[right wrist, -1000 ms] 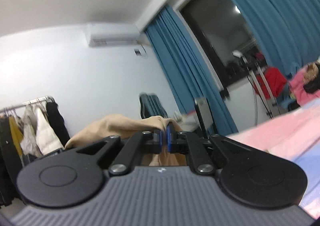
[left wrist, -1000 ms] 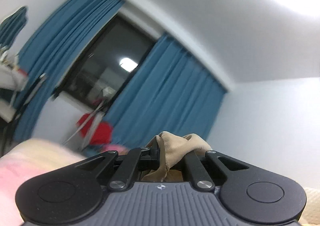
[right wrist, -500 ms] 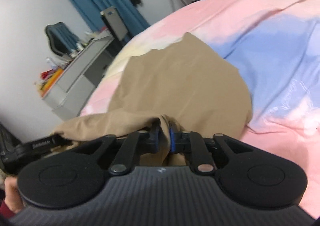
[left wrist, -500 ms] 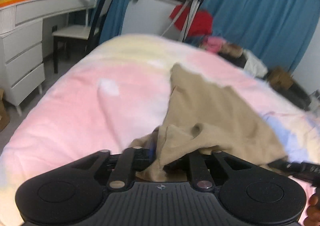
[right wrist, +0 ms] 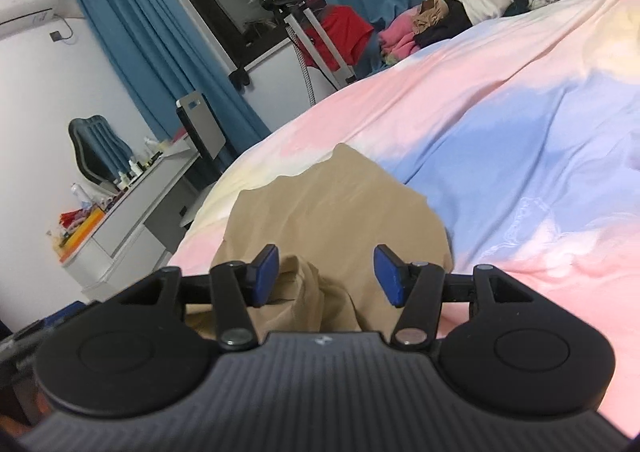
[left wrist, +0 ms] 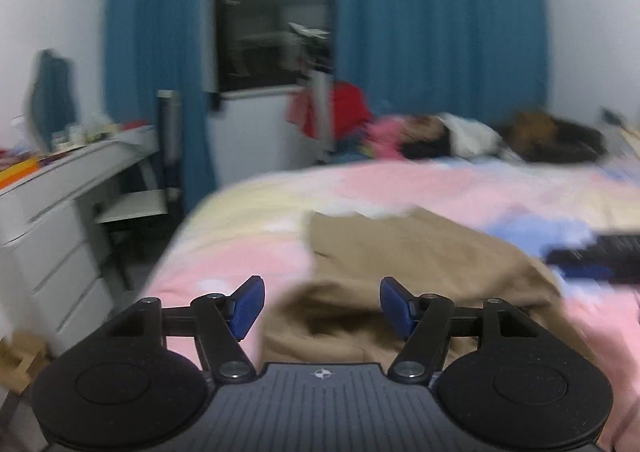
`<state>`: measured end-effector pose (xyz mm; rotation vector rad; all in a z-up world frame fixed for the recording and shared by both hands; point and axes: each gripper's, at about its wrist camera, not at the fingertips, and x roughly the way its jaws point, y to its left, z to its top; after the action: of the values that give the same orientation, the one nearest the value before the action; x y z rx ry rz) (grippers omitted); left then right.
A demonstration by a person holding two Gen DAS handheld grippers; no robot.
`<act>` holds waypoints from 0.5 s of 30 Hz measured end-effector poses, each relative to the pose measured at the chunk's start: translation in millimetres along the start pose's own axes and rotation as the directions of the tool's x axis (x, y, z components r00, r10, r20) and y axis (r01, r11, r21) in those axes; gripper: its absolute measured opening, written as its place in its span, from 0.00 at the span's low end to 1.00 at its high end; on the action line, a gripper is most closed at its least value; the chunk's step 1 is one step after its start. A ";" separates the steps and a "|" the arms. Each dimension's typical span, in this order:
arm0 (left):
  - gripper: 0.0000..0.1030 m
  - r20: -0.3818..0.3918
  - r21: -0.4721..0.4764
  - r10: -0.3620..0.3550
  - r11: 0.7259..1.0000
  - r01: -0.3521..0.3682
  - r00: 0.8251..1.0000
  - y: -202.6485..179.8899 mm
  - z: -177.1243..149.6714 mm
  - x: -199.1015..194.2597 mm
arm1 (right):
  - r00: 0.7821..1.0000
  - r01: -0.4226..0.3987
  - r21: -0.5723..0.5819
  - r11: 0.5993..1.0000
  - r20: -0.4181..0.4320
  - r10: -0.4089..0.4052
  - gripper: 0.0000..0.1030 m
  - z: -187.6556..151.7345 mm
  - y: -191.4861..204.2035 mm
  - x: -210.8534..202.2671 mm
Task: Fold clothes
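While both claws stood spread wide with nothing between their blue pads, the tan garment (right wrist: pixel 336 204) lay rumpled on the pastel bedspread (right wrist: pixel 520 140), just ahead of each of them. Seen from the right wrist, the right gripper (right wrist: pixel 326 276) hung over the near edge of the cloth, its pads (right wrist: pixel 266 274) parted on either side of a raised fold at about 6 o'clock in the frame; whether they touched the fabric could not be told. The garment ran away toward 12 o'clock, its far edge ragged against pink and yellow bedding, with blue bedding at its 3 o'clock side. From the left wrist, blurred by motion, the left gripper (left wrist: pixel 322 306) was likewise wide apart and held nothing, the tan garment (left wrist: pixel 420 264) bunched between and beyond its fingers. A dark smeared shape at 3 o'clock there looked like the other tool, though too blurred to be sure. Blue curtains (right wrist: pixel 152 52) framed a dark window (left wrist: pixel 276 12), a white desk (left wrist: pixel 68 188) stood at 9 o'clock, and a pile of clothes (right wrist: pixel 452 20) sat beyond the bed at 1 o'clock.
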<state>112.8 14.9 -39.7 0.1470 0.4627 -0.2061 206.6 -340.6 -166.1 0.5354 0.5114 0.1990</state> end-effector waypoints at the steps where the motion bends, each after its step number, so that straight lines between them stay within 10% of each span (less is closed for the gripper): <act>1: 0.62 -0.027 0.032 -0.027 0.999 0.028 0.999 -8.6 -2.6 4.2 | 1.000 -0.002 -0.005 1.000 -0.001 0.002 0.55 -0.3 0.3 -0.2; 7: 0.54 -0.163 0.237 -0.002 0.971 0.041 0.987 -57.1 -20.7 51.6 | 1.000 -0.016 -0.032 0.999 -0.007 0.016 0.54 -1.9 2.1 -1.4; 15: 0.54 -0.099 0.419 0.040 0.908 0.005 0.994 -88.4 -27.0 120.9 | 0.996 -0.087 -0.016 0.996 -0.011 0.086 0.53 -3.1 3.3 -2.1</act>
<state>186.6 -85.4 -126.9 0.5871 0.5181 -0.2796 203.0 -337.1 -165.7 0.5417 0.4962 0.2882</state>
